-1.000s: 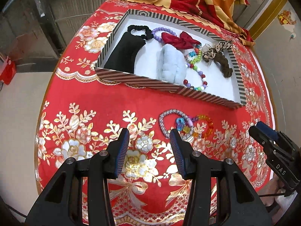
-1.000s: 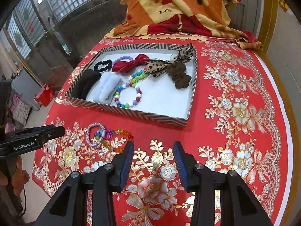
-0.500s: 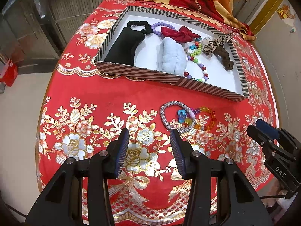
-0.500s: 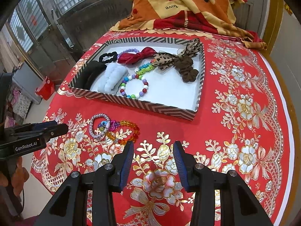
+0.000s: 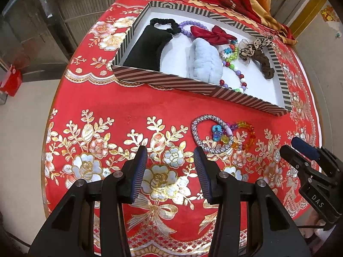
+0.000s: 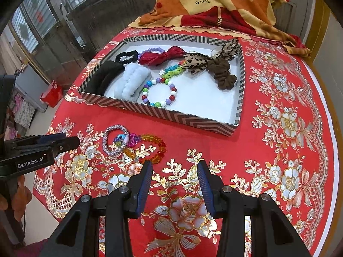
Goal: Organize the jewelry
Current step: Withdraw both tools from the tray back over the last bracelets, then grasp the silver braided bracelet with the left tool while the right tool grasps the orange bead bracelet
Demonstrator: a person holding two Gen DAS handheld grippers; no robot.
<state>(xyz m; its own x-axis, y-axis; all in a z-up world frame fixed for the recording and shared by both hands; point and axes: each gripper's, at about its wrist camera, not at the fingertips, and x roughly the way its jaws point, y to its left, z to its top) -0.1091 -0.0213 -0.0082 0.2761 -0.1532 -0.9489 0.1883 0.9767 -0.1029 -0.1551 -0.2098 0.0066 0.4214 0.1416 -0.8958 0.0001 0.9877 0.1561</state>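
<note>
Loose on the red cloth lie a silver-grey woven bracelet [image 5: 198, 133] [image 6: 108, 147], a purple and blue charm bracelet [image 5: 218, 133] [image 6: 125, 139] and an orange-red crystal bead bracelet [image 5: 248, 135] [image 6: 153, 147], overlapping in one cluster in front of the striped tray [image 5: 171, 81] [image 6: 171, 115]. The tray holds scrunchies, bows and bead bracelets. My left gripper [image 5: 170, 162] hovers open just near-left of the cluster, nothing between its fingers. My right gripper [image 6: 174, 176] hovers open just near-right of the cluster, also empty.
The round table [image 6: 289, 171] is covered by a red cloth with gold flowers; its edge drops off on the left and near sides. A folded orange blanket [image 6: 214, 4] lies behind the tray. A red bin [image 5: 10, 81] stands on the floor at left.
Both views have shifted slightly closer to the tray and the bracelet cluster. Neither gripper's jaws have changed.
</note>
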